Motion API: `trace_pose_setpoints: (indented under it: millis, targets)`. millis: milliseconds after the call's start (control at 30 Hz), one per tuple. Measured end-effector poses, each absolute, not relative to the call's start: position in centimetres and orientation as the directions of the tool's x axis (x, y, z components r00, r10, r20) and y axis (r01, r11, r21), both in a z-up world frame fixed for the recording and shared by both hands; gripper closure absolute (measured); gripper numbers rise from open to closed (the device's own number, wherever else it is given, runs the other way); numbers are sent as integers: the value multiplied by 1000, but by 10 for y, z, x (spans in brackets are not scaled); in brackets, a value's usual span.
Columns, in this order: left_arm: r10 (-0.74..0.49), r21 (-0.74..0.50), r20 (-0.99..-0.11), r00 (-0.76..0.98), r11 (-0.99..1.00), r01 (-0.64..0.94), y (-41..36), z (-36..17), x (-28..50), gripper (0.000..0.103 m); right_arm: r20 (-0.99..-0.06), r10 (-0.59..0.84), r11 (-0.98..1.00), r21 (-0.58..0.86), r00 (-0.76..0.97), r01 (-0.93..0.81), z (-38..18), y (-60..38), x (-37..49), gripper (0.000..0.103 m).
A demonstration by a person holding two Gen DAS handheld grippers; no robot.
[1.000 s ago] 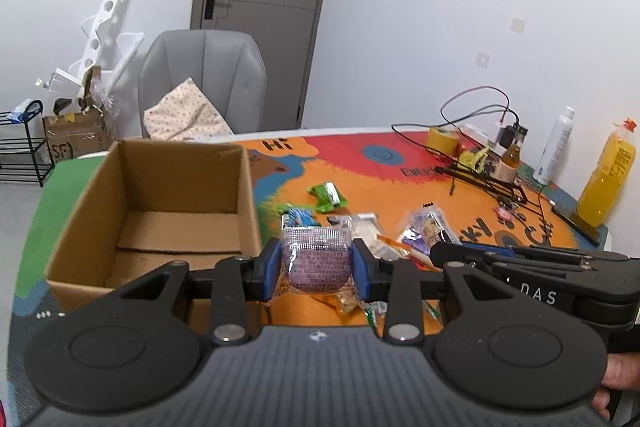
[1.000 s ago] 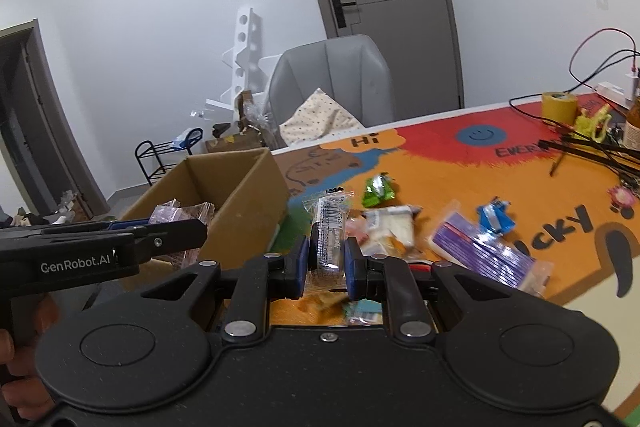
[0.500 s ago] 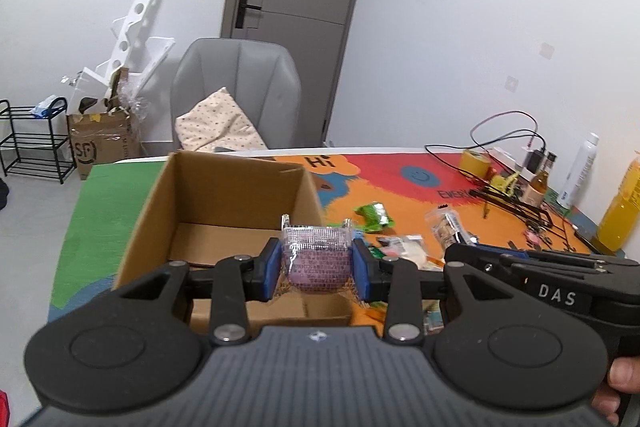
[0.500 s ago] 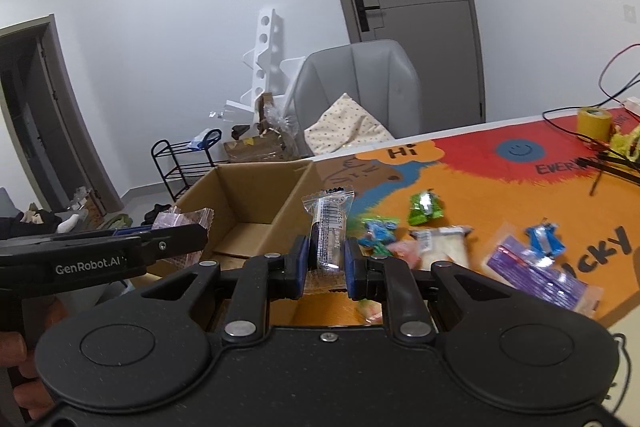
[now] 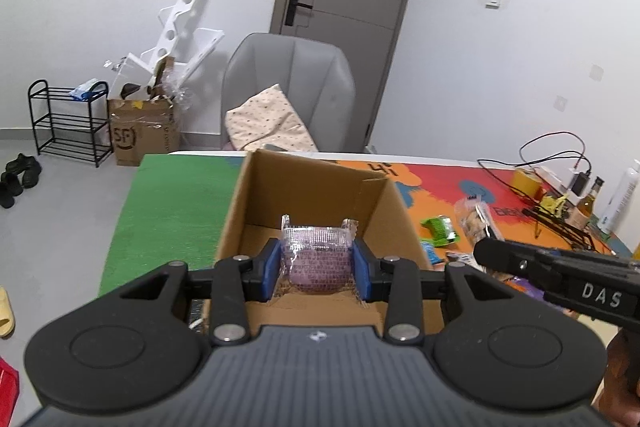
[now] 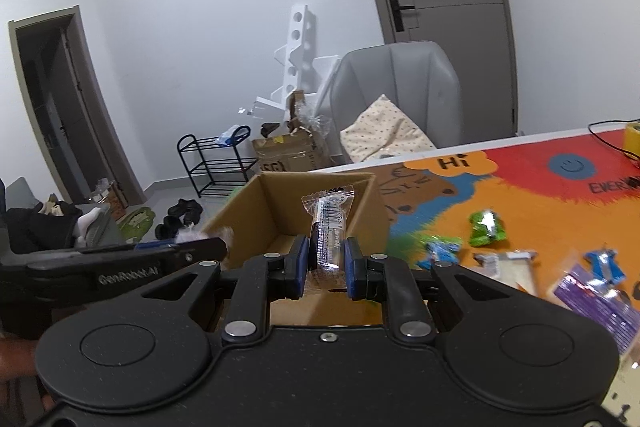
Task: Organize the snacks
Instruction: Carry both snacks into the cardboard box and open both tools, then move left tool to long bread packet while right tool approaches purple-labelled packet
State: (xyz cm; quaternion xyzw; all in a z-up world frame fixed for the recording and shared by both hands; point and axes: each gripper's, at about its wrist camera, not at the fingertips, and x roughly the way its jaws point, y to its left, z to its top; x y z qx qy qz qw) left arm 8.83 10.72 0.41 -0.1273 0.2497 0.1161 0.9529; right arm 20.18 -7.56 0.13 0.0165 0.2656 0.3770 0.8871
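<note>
We carry the purple-filled clear packet (image 5: 318, 259), pinched by the left gripper (image 5: 318, 269), over the open cardboard box (image 5: 256, 203); the right gripper (image 6: 326, 265) pinches a slim dark snack bar (image 6: 328, 231) above its near rim. Loose snacks lie at three o'clock. Next, we judge: lower, release inside

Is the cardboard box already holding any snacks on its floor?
No, in the left wrist view the cardboard box shows only bare floor; the purple snack is pinched in the left gripper above it.
</note>
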Motion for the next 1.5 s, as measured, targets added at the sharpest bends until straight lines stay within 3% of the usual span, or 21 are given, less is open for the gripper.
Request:
trace_pose_setpoints:
  millis: [100, 333, 533, 633, 1167, 1500]
  targets:
    - [204, -144, -503, 840, 938, -315, 107, 5, 87, 62, -456, 689, 704, 235, 564, -670, 2, -67, 203, 86]
    - [220, -139, -495, 840, 935, -327, 113, 9, 75, 41, -446, 722, 668, 254, 528, -699, 4, -52, 202, 85]
    - [227, -157, -498, 837, 926, -344, 118, 9, 69, 25, -448, 721, 671, 262, 528, -694, 3, -55, 200, 61]
    - [231, -150, -497, 836, 927, -345, 116, 9, 67, 19, -453, 707, 691, 275, 544, -669, 0, -66, 201, 57]
    - [170, -145, -520, 837, 948, -283, 77, 4, 77, 5, -473, 636, 764, 278, 610, -582, -10, -126, 194, 30]
    - [124, -146, -530, 839, 961, -234, 52, 3, 79, 3, -474, 604, 795, 295, 641, -530, -15, -162, 193, 24]
